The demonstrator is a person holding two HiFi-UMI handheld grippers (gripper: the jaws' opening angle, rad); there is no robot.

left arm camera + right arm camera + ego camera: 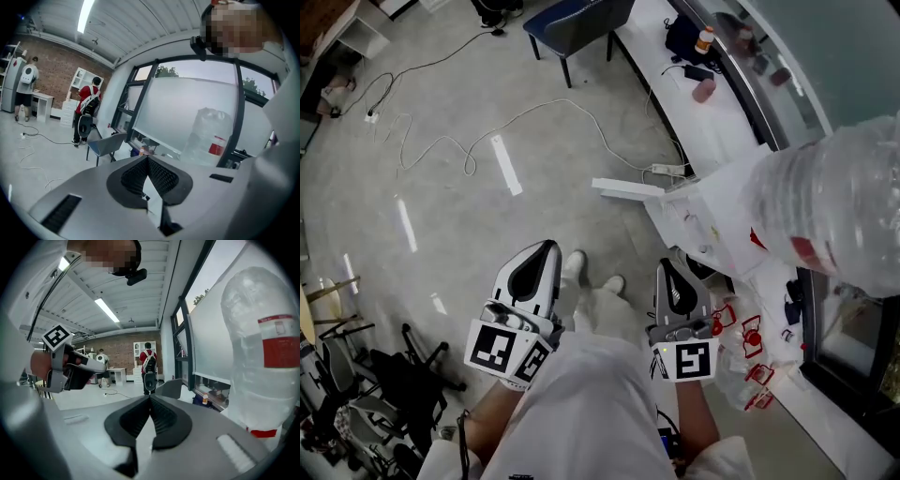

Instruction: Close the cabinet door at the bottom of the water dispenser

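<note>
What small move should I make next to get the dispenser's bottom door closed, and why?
Probably reach the right gripper forward and down toward the open cabinet door. The door juts out from the water dispenser, untouched. This gripper is the nearer one, and its jaws are shut and empty, ready to push.

Bright daylight from windows and ceiling strip lights; fisheye-warped, dark-vignetted edges.

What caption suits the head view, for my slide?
Left gripper and right gripper, both shut, poised near the water bottle.
</note>
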